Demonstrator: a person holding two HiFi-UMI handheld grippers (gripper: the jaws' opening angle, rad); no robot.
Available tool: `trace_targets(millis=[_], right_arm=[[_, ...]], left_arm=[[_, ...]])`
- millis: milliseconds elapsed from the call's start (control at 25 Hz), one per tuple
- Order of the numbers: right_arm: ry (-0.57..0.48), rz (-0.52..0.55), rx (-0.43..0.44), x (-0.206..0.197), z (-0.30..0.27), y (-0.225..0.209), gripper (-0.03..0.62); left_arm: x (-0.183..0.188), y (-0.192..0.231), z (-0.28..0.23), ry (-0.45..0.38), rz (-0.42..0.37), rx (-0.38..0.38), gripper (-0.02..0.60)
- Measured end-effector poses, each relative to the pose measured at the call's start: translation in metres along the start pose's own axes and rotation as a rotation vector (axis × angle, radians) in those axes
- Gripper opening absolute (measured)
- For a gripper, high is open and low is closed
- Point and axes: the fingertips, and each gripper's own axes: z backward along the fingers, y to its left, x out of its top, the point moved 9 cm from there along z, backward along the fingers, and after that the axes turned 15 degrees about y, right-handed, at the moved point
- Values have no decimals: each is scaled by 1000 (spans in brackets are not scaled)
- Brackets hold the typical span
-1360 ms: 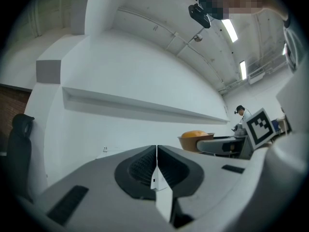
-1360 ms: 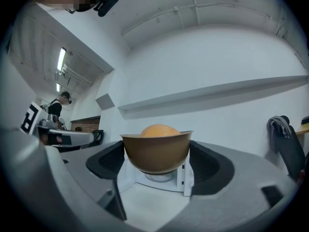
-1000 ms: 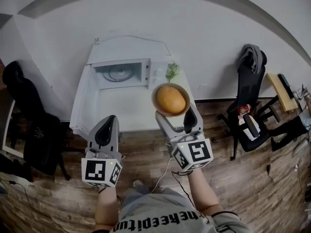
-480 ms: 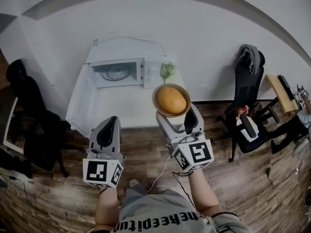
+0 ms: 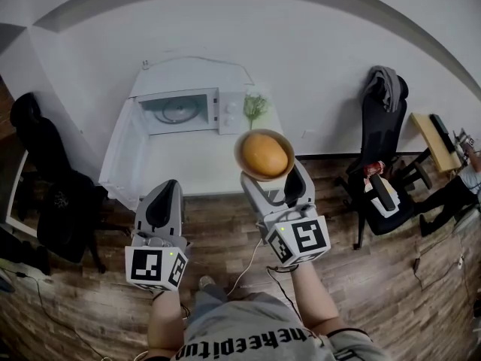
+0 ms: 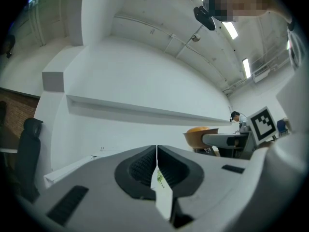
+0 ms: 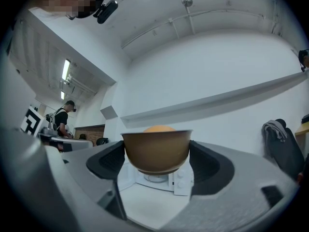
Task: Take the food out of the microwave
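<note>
A brown bowl holding a round orange food is clamped between the jaws of my right gripper, held in the air over the front right of the white table. In the right gripper view the bowl fills the gap between the jaws, with the food peeking above its rim. The white microwave stands at the back of the table, its door swung open to the left and its cavity bare. My left gripper hangs shut and holds nothing, near the table's front edge.
A small green plant stands right of the microwave. A black office chair with cloth on it stands at the right, another dark chair at the left. A person stands far off. The floor is wood planks.
The view has shifted slightly back from the table. The right gripper still holds the bowl at about the same place; the left gripper has stayed shut and low.
</note>
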Motion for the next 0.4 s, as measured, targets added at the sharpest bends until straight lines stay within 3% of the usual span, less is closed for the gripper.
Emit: trace_targets(millis=[400], right_arm=[[-2,-7,-1,-3,2,-7,417]], left_arm=[[-4,-6,-3,10,-4,0,9]])
